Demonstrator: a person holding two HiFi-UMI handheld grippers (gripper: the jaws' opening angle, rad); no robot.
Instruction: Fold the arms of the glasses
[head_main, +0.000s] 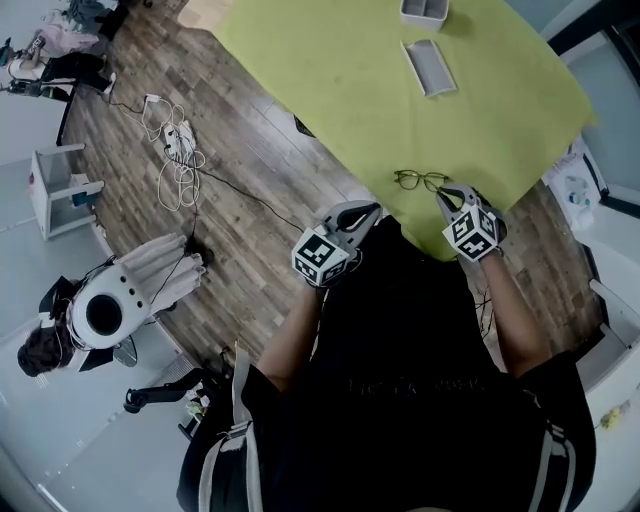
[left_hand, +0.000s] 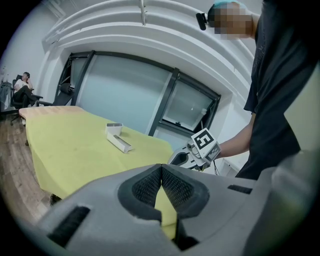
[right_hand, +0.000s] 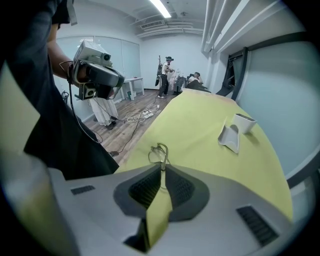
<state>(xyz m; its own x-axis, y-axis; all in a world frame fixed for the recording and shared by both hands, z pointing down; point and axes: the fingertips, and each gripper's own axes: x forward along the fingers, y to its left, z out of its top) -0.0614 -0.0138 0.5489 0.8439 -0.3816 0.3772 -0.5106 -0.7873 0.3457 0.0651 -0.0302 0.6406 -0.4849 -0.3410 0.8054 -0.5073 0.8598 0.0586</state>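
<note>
**Right gripper at the arm of the glasses, left gripper empty**

The glasses (head_main: 420, 180) lie on the yellow-green tablecloth (head_main: 330, 80), close to the table edge nearest the person, with their lenses side by side and their thin dark wire frame resting on the cloth. The right gripper (right_hand: 163, 168) sits at the right end of the frame. In its own view, the two ribbed pads are drawn almost together, and one thin wire arm of the glasses runs down into the narrow slit between their tips. The rest of the frame shows just beyond the tips (the wire is very fine, so how firmly the pads bear on it is hard to read).

The left gripper (left_hand: 161, 169) is held off the table's near edge, to the left of the glasses and apart from them. Its pads meet at the tips, with only cloth showing through the gap below them and nothing held.

Farther back on the cloth, well away from the glasses, a long white tray (head_main: 428, 67) lies flat, and a small white box (head_main: 424, 10) stands just beyond it. To the left of the table is a wooden floor (head_main: 250, 170), with a tangle of white cables (head_main: 175, 150) lying on it.
</note>
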